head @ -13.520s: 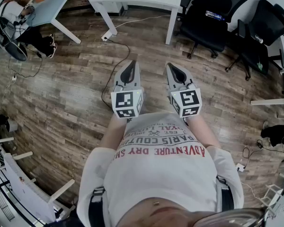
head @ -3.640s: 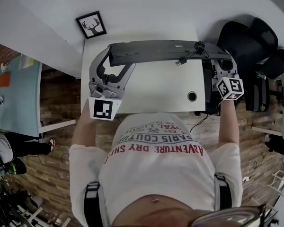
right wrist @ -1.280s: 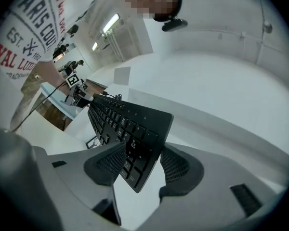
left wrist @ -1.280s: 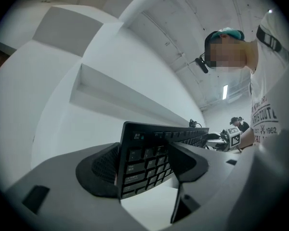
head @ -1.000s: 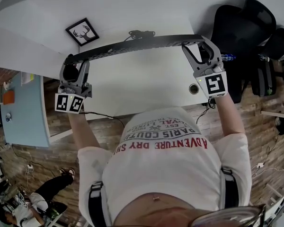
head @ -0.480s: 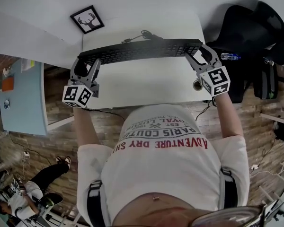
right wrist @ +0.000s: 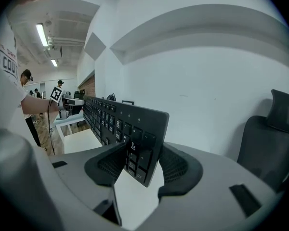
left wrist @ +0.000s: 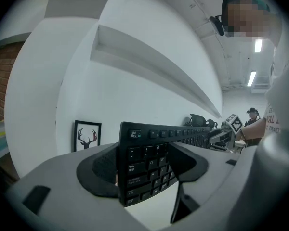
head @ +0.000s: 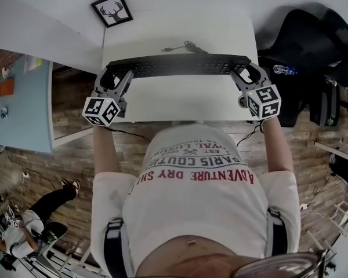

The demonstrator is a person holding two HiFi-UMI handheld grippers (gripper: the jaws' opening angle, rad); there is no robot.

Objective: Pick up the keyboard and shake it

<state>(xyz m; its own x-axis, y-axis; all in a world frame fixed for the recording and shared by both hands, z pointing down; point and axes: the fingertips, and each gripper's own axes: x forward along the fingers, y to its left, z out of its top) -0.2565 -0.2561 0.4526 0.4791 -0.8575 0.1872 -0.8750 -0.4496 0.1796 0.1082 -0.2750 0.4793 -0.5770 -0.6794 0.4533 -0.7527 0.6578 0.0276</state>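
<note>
Black keyboard [head: 180, 66] was held lengthwise over the white desk [head: 180, 104], gripped at both ends. The left gripper [head: 117, 77] was clamped on the Esc-key end, one pad on the key face and one on the back. The right gripper [head: 244, 74] was clenched on the opposite end in the same way. The board stood tilted up on its long edge. Its cable [head: 185, 46] lay looped on the desk behind it, and a framed deer picture [head: 112, 9] stood at the desk's far left corner.
</note>
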